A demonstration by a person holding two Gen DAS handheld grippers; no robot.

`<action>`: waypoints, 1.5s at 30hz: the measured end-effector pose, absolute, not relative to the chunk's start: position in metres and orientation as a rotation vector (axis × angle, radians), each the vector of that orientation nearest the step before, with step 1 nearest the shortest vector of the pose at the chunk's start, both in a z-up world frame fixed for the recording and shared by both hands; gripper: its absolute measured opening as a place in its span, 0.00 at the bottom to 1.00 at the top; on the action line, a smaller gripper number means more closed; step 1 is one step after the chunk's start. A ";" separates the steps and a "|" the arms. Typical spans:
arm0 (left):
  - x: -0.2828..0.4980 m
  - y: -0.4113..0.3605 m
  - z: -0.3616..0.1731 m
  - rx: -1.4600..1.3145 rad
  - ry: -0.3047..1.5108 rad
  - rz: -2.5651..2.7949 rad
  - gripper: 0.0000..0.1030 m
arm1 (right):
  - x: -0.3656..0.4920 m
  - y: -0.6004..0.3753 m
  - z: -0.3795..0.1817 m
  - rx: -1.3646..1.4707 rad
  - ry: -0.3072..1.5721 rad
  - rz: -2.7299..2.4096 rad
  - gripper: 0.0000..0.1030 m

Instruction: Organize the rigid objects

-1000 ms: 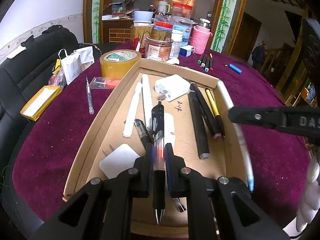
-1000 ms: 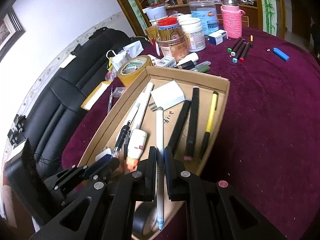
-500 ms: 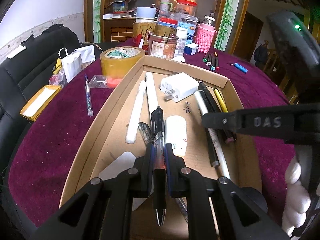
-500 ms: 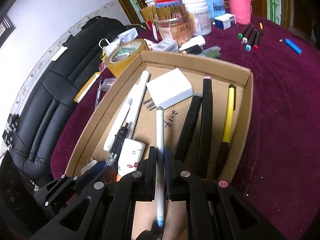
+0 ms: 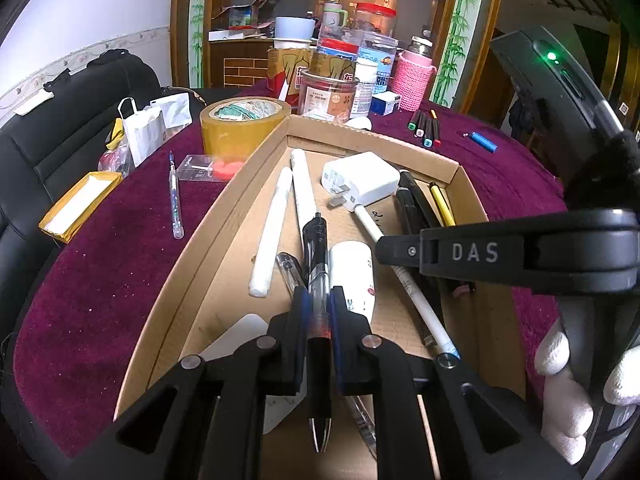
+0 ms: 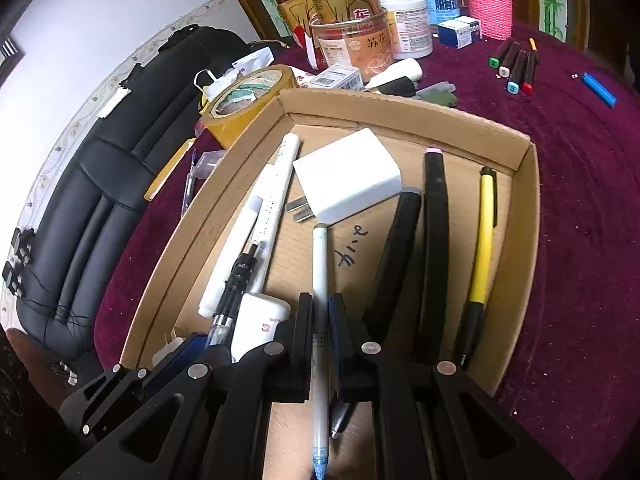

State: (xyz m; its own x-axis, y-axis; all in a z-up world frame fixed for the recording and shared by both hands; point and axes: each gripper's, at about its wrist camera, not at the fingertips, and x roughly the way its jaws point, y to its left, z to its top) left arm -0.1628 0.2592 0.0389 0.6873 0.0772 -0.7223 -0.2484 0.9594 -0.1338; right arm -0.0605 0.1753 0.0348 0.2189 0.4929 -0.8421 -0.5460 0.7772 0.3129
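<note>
Your black left gripper point(image 5: 319, 312) pinches a clear pen point(image 5: 317, 280) with a black cap and red band; your black right gripper point(image 6: 320, 320) pinches a white pen point(image 6: 320, 300) tipped in pale blue. Both sit over a plain brown cardboard tray point(image 6: 528, 240) on a deep magenta tablecloth point(image 6: 580, 280). In the tray you have a white charger point(image 6: 348, 176), a yellow pen point(image 6: 482, 248) and black markers point(image 6: 436, 240). Behind stand yellow-brown tape point(image 5: 244, 124) and a pink knitted sleeve point(image 5: 412, 82).
</note>
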 end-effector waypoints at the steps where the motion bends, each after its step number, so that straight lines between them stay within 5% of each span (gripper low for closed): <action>1: -0.163 0.259 0.039 -0.228 0.794 0.184 0.10 | -0.061 0.177 0.035 -0.059 1.141 0.719 0.09; 24: -0.163 0.262 0.039 -0.237 0.794 0.192 0.11 | -0.077 0.178 0.061 -0.104 1.042 0.762 0.10; 33: -0.178 0.277 0.055 -0.288 0.743 0.198 0.46 | -0.114 0.127 0.081 -0.227 1.002 0.786 0.10; 45: -0.205 0.287 0.084 -0.326 0.666 0.231 0.52 | -0.179 0.135 0.064 -0.550 0.966 0.774 0.10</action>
